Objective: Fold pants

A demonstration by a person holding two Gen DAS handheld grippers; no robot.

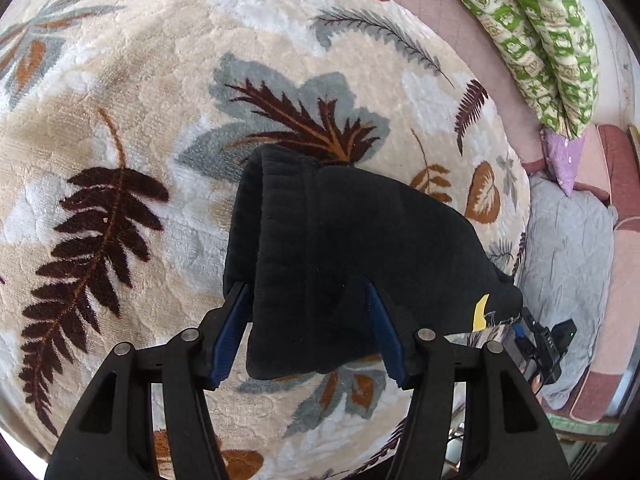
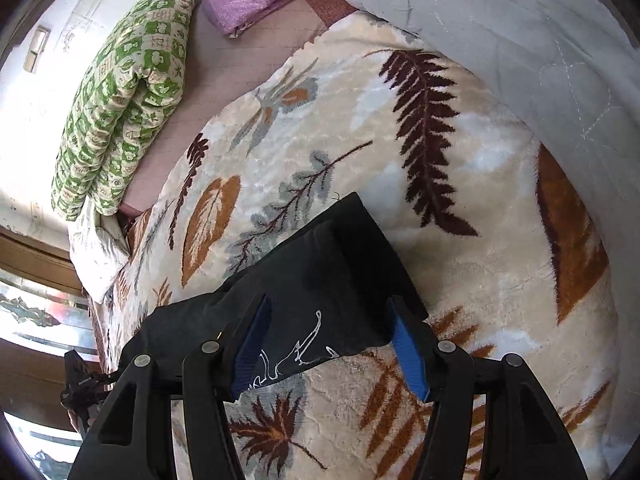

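Lying folded on blanket: pants | left claw parted, straddling pants, unclamped | right claw likewise

Black hand-held gripper arms, silver pivot pins, blue pads.

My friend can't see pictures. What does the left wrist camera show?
Folded black pants lie on a cream blanket with brown and grey leaves. The left gripper is open, its blue-padded fingers on either side of the pants' near edge. A green patterned quilt lies rolled at the top right.
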